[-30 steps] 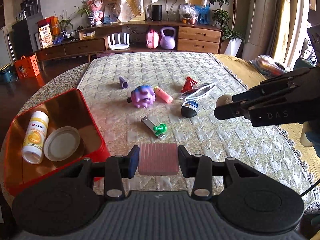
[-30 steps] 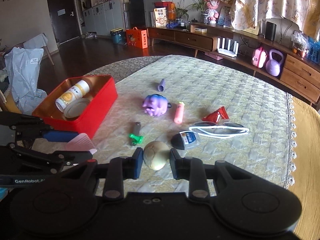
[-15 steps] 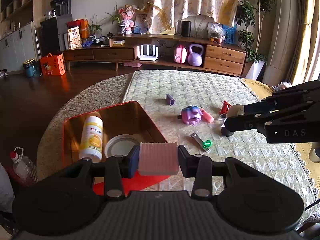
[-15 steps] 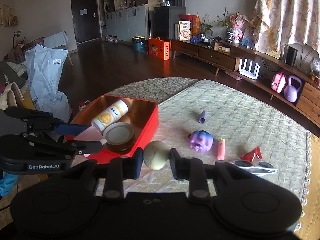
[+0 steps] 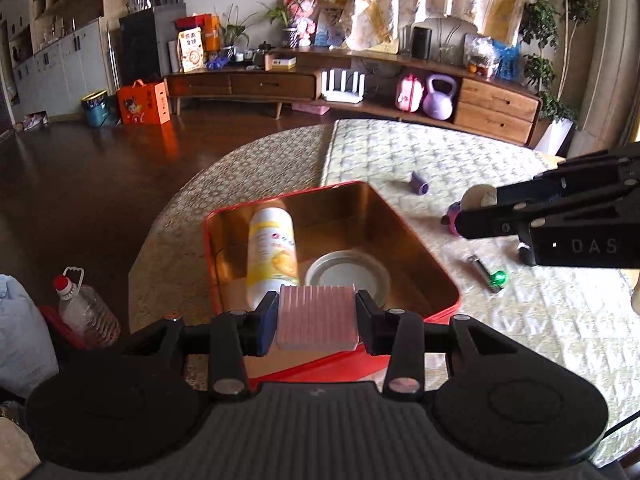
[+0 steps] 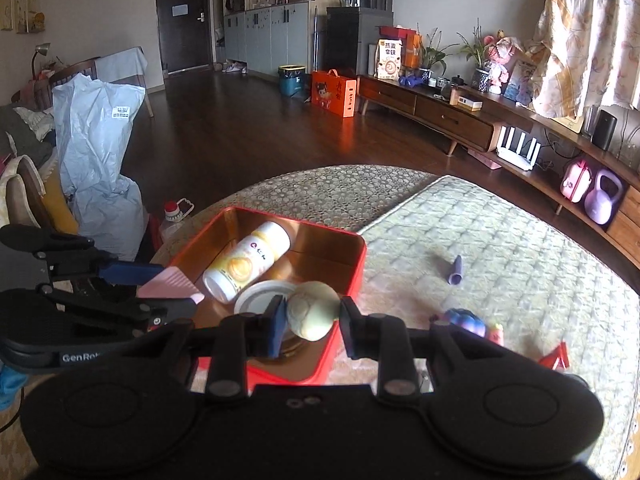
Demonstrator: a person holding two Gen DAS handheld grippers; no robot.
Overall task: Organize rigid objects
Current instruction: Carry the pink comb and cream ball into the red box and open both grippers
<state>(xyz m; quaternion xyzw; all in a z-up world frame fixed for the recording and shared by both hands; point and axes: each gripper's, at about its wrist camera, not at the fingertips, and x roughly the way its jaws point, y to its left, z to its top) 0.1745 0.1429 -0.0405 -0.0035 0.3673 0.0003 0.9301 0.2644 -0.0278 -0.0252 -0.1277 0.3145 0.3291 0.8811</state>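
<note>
My left gripper (image 5: pixel 317 320) is shut on a pink ribbed block (image 5: pixel 317 314) and holds it over the near edge of the red tin box (image 5: pixel 424 240). The box holds a white and yellow bottle (image 5: pixel 272 254) lying down and a round lid (image 5: pixel 347 276). My right gripper (image 6: pixel 313 318) is shut on a pale round ball (image 6: pixel 313 315) above the box's near right corner (image 6: pixel 352 264). The right gripper also shows in the left wrist view (image 5: pixel 476 204), and the left gripper in the right wrist view (image 6: pixel 176 288).
On the quilted mat lie a purple tube (image 5: pixel 419 182), a purple toy (image 6: pixel 464 320), a green-capped metal piece (image 5: pixel 490 272) and a red item (image 6: pixel 554 358). A water bottle (image 5: pixel 86 306) stands on the floor to the left. The table edge curves close behind the box.
Both grippers have swung left and moved over the red box with their objects still held. The box now sits centred in both views.
</note>
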